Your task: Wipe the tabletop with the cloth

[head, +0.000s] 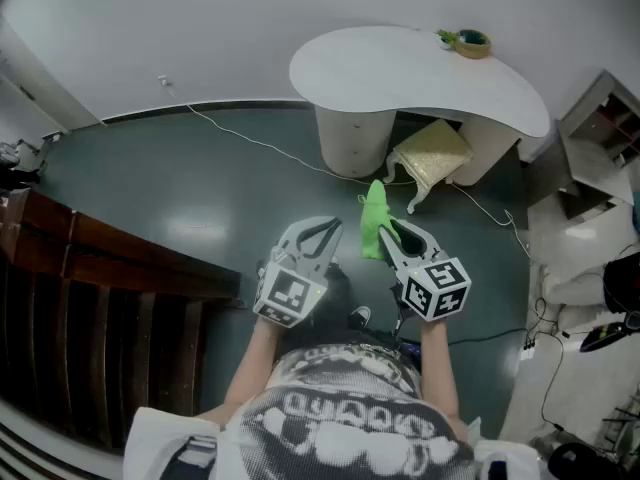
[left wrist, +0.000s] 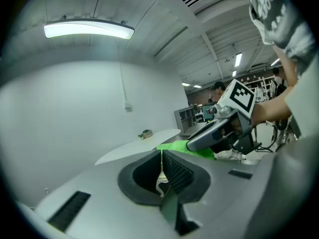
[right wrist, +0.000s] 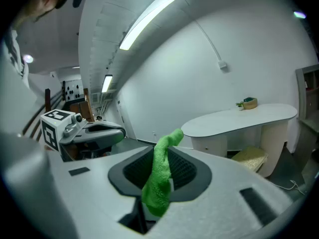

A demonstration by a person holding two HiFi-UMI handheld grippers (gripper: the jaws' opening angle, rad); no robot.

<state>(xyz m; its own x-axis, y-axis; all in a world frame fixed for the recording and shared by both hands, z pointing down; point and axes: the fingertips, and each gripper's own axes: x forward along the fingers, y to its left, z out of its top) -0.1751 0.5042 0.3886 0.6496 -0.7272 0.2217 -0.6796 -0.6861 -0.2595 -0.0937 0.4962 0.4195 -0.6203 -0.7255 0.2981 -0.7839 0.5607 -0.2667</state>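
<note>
- Head view: we're holding both grippers out in front of our chest, side by side over the dark floor (head: pixel 200 198), forearms straight and tips aimed at the white table (head: pixel 420 78). The table is well apart from them. The right gripper (head: pixel 393 236) has the green cloth (head: pixel 374 218) pinched, and the cloth pokes up past its tips. The left gripper (head: pixel 320 233) sits just beside it.
- Left gripper view: the jaws are pressed together with only a hairline slit between the pads, and nothing's caught in there. The right gripper shows off to the side at about the same height, with the cloth bunched at its tip.
- Right gripper view: the jaws are clamped on the cloth. One end curls up above the tips and the rest droops back toward the camera. The tabletop is beyond, with a small round thing (right wrist: pixel 247 103) sitting on it. The cloth isn't touching the table.
</note>
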